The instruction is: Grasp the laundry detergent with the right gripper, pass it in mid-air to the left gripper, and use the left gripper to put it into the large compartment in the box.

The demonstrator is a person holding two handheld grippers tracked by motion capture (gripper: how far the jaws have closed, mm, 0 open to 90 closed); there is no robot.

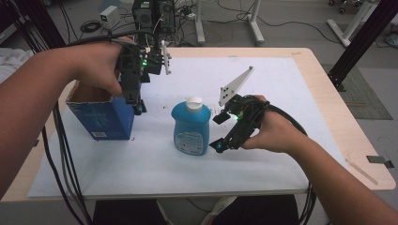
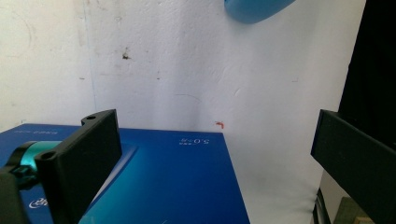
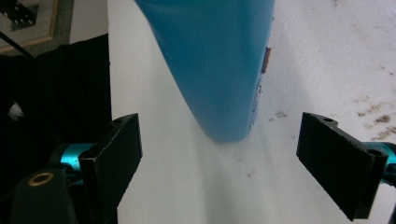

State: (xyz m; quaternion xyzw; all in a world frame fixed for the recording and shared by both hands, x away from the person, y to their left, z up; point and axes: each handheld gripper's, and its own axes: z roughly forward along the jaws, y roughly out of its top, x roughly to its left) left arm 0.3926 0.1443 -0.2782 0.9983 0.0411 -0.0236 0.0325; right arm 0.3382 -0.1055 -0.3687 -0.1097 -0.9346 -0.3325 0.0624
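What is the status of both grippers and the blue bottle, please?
Right gripper open, lined up on blue bottle, not touching. Left gripper open over blue box. Bottle upright, nothing between.

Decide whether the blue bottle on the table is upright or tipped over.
Upright: the blue bottle stands on its base on the white sheet, white cap at the top.

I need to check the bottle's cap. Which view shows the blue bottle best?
The high view: the whole blue bottle stands upright with its white cap. The right gripper view shows its lower body; the left gripper view shows an edge.
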